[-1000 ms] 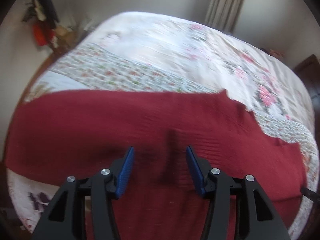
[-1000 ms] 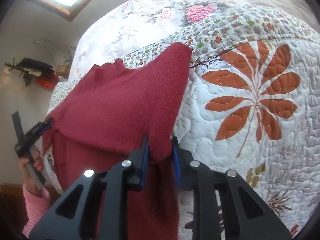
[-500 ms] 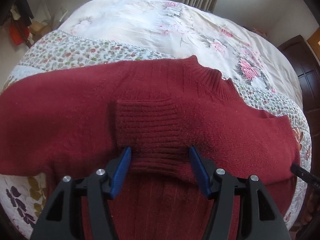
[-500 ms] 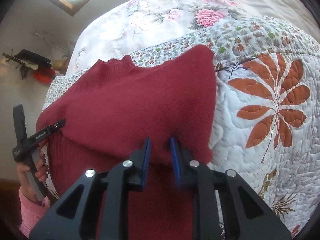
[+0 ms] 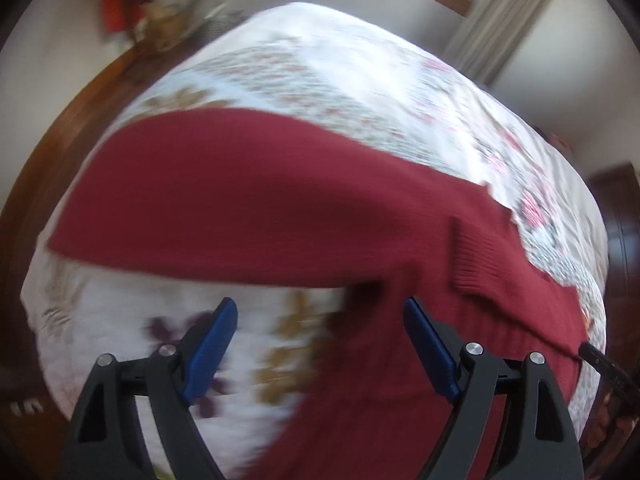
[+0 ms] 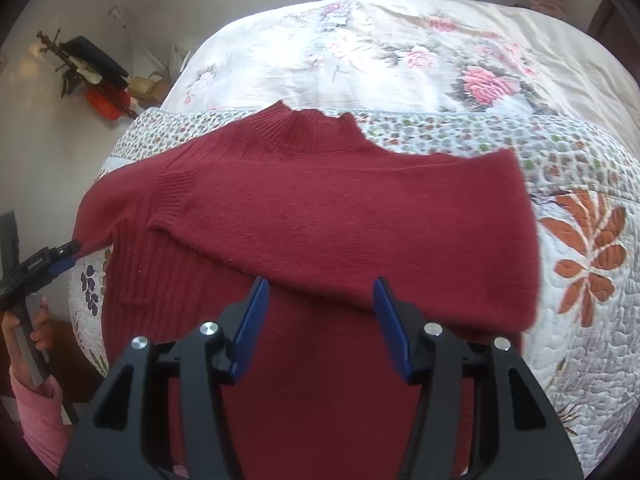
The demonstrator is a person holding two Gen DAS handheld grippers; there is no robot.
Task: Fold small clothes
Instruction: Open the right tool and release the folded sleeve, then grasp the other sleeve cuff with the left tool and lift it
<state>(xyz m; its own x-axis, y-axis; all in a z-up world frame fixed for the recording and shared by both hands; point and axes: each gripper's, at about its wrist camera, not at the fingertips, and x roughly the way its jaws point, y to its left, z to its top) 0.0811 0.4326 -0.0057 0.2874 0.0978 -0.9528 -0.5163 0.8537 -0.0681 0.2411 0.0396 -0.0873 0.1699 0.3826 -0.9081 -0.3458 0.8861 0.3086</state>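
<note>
Blue-padded, the right gripper (image 6: 320, 320) is held spread and empty above the red sweater (image 6: 320, 220). The left gripper (image 5: 320, 344) is likewise parted, grasping nothing; its view is blurred by motion. The sweater's hem is cut off at 6 o'clock. It is laid on the quilted bed (image 6: 580, 320), collar toward 12 o'clock, sleeves folded across.

Heavily smeared by motion throughout the left wrist view: dark red knitted sweater (image 5: 280, 208) ahead of the blue-padded left gripper (image 5: 320, 344), weave unreadable; floral quilted bedspread (image 5: 120, 320) between the jaws, motifs only blotches. Cut off by the lower edge under the blue-padded right gripper (image 6: 320, 316): sweater hem. Hidden beneath the folded-over sleeve: most of the sweater's chest. Red clutter (image 6: 106, 102) far left, too small to identify.
</note>
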